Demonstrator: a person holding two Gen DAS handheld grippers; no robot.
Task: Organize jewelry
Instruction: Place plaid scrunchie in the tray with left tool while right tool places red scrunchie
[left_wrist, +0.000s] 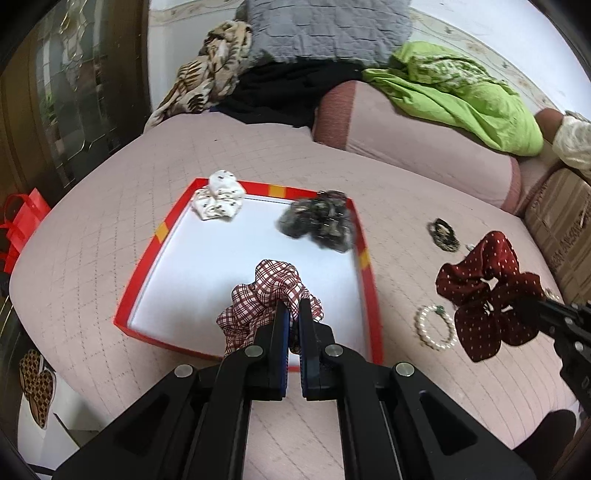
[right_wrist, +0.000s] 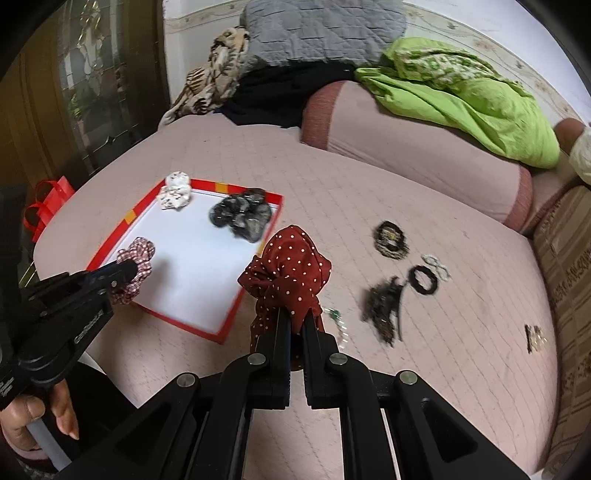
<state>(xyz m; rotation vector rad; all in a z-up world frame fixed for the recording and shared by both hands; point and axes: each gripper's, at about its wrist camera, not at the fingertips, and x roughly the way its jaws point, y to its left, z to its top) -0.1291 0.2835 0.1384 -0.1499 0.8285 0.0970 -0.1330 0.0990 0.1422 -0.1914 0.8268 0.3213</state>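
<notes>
A red-rimmed tray (left_wrist: 369, 280) (right_wrist: 231, 317) with a white floor lies on the pink bed cover. In it sit a white printed scrunchie (left_wrist: 219, 201) (right_wrist: 175, 192) and a dark grey scrunchie (left_wrist: 319, 221) (right_wrist: 240, 214). My left gripper (left_wrist: 293, 306) (right_wrist: 127, 271) is shut on a red-checked scrunchie (left_wrist: 266, 291) (right_wrist: 138, 254), held over the tray's near part. My right gripper (right_wrist: 295, 314) (left_wrist: 532, 304) is shut on a dark red polka-dot scrunchie (right_wrist: 291, 273) (left_wrist: 487, 295), held just right of the tray's rim.
On the cover to the right lie a pearl bracelet (left_wrist: 434, 328), a black-gold band (right_wrist: 391, 240) (left_wrist: 443, 232), a black ring (right_wrist: 423, 280), a dark hair claw (right_wrist: 382, 310) and a small clip (right_wrist: 533, 338). Pillows and a green cloth (left_wrist: 461, 96) lie behind. A red bag (left_wrist: 26, 221) stands left.
</notes>
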